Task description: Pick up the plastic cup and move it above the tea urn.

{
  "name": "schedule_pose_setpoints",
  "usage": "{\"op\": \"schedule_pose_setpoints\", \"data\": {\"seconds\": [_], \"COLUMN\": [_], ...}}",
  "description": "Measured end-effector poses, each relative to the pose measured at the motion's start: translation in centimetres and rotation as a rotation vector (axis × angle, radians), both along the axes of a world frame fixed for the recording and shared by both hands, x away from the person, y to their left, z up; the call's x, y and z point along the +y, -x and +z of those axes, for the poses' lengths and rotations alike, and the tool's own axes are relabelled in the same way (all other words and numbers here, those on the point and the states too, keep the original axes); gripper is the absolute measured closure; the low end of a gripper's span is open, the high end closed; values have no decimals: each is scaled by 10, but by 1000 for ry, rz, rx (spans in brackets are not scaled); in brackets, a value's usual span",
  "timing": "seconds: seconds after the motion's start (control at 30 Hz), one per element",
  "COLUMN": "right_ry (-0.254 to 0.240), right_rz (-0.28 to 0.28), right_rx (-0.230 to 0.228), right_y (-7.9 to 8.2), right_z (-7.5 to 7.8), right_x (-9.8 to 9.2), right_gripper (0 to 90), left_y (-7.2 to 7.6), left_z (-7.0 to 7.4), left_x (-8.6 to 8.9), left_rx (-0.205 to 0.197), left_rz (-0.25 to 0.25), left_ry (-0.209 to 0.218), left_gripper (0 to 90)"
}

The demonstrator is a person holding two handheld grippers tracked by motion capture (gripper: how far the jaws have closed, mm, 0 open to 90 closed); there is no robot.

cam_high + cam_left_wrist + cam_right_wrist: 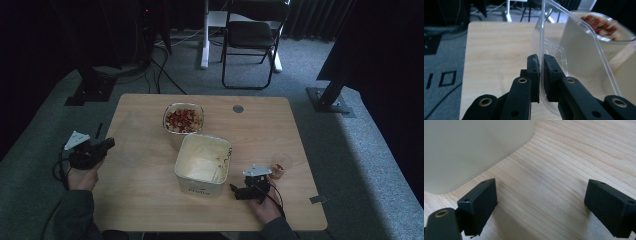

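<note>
Clear plastic lid (574, 37), upright, rim pinched in left gripper (540, 65).

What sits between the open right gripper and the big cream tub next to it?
Nothing visible. The right gripper rests on the table, fingers spread, with bare wood up to the cream tub wall.

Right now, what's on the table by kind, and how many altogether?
Food containers: 2, a clear tub of red food and a white square tub
Clear lids: 1, held in the left claw
Small cups: 1
Total: 4
</note>
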State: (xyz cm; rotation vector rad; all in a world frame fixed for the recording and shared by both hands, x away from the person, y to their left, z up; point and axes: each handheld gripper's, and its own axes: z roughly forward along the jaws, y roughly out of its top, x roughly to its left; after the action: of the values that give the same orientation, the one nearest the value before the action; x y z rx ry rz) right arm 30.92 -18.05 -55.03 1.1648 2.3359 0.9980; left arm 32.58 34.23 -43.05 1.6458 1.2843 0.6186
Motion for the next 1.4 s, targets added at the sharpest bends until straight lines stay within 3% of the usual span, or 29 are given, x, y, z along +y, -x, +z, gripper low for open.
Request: {"op": "schedule_pose_setpoints", "data": {"seconds": [0.1,0.17,0.2,0.47,0.8,0.9,1.0,1.27,1.4], "right_ry": [1,3,2,2,3,2,2,2,2], "right_rz": [1,2,1,1,2,2,2,2,2], "right_rx": [-1,0,0,0,-1,0,0,0,0], "right_y": [0,0,0,0,0,0,0,0,0], "right_z": [0,0,0,0,0,0,0,0,0], "right_x": [0,0,0,0,0,0,0,0,0], "right_gripper": [107,107,107,107,107,107,107,107,107], "left_y": [1,1,1,2,5,7,9,8,7], "left_z": [19,22,31,53,74,80,87,98,106], "left_x": [-10,-12,-17,-36,-72,-79,-88,-95,-104], "left_rx": [-36,-42,-58,-93,-136,-160,-180,-217,-228], "left_rz": [-46,-54,-86,-157,-280,-299,-285,-299,-349], "left_ry": [6,8,18,5,-10,-17,-46,-18,18], "left_gripper": [845,844,844,843,856,864,871,874,874]}}
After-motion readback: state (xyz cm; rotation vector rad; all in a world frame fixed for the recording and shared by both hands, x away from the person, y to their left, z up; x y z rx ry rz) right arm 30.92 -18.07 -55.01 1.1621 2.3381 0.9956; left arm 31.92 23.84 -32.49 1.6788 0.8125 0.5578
